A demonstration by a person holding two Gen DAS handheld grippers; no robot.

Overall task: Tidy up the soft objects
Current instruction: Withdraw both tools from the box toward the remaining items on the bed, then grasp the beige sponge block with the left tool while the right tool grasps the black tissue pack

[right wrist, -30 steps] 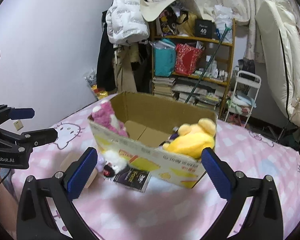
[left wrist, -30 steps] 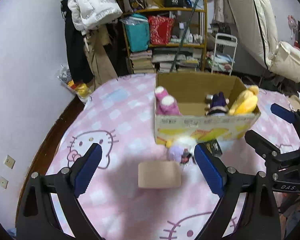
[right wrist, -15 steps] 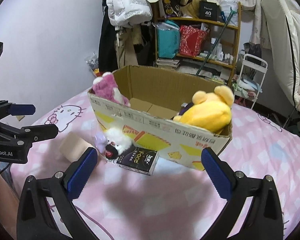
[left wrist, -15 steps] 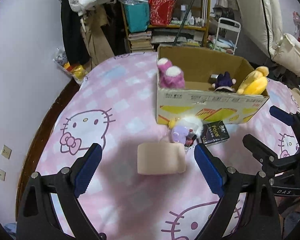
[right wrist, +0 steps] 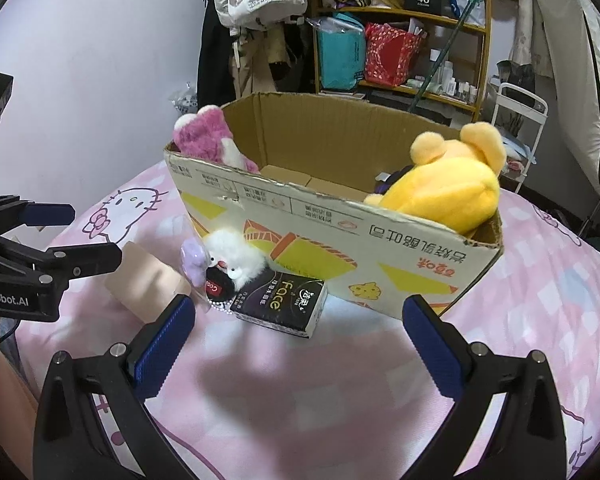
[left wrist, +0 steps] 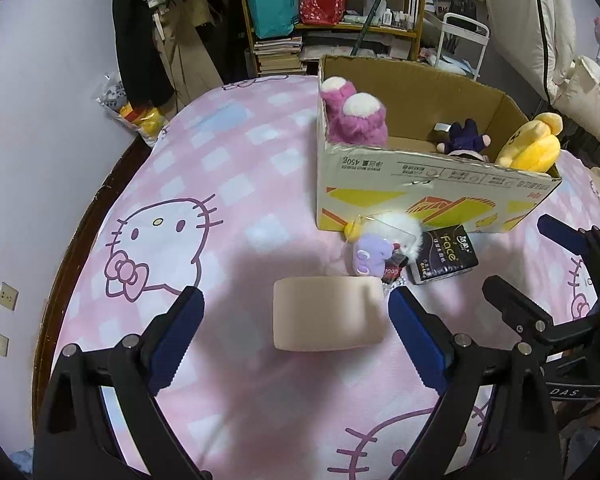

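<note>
On the bed (left wrist: 240, 160), at twelve o'clock of the spread, empty left tool (left wrist: 296, 334): beige sponge block (left wrist: 327, 314), box (left wrist: 428, 196) beyond. Approach step, seemingly; next: lower, pinch gently. Right tool (right wrist: 298, 346) also spread, empty.

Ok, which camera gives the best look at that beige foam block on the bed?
The left wrist view: the beige foam block lies whole and centred between the open left gripper fingers. In the right wrist view it sits at the left edge, partly hidden behind the left gripper and a blue finger.
</note>
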